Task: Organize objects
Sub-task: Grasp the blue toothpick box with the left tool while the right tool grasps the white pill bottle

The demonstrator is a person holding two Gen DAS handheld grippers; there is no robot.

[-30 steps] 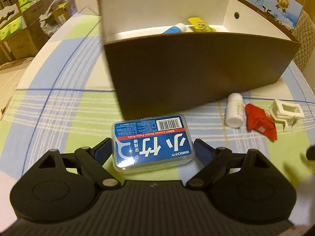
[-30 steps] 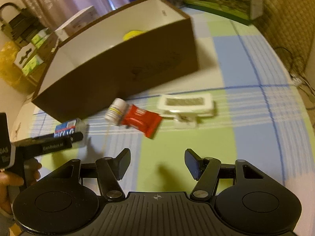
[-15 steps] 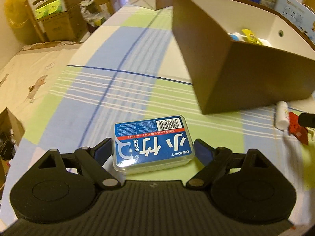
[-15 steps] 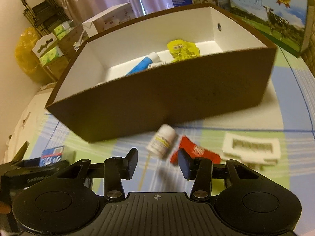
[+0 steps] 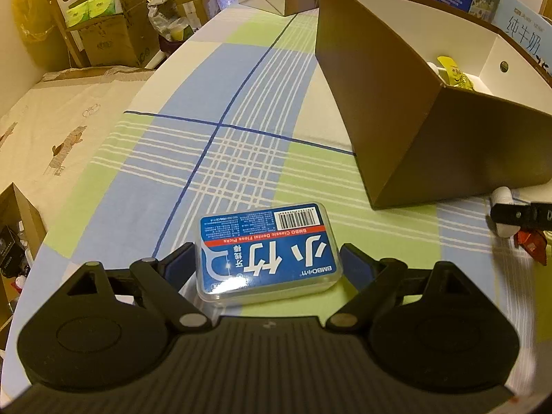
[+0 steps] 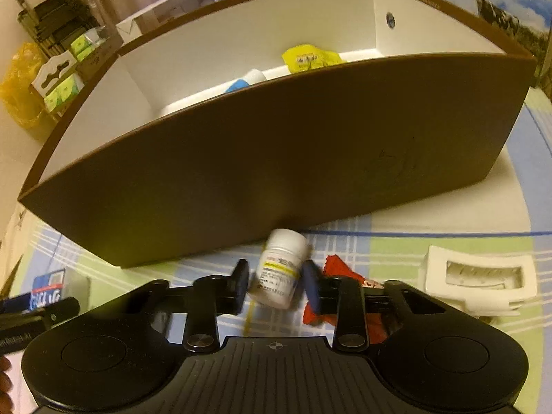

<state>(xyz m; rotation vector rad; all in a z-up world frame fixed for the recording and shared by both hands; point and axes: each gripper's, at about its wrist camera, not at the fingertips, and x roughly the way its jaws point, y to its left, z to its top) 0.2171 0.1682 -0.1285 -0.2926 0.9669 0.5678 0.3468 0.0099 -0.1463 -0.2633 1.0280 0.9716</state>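
A: Starting at the left, what's different from a second ago?
B: The left gripper (image 5: 267,262) had the brown box (image 5: 459,158) dead ahead; now it has swung aside, the box sits off to its right and open tablecloth (image 5: 207,158) fills the view. Its jaws stand wide, clamped on the floss-pick case (image 5: 267,252), which is carried clear of the cloth.

A: And the right gripper (image 6: 276,281)?
B: It was over bare cloth with jaws apart. Now it is low in front of the box and its jaws are closing around the white pill bottle (image 6: 281,269), lying beside the red wrapper (image 6: 339,269). The picture blurs there, so I can't swear the pads press yet.

A: Meaning?
B: Probably two items head for the box next.

A: What's inside it?
B: A blue-and-white tube (image 6: 246,81) and a yellow packet (image 6: 307,58). The white plastic holder (image 6: 479,279) waits outside, far right.
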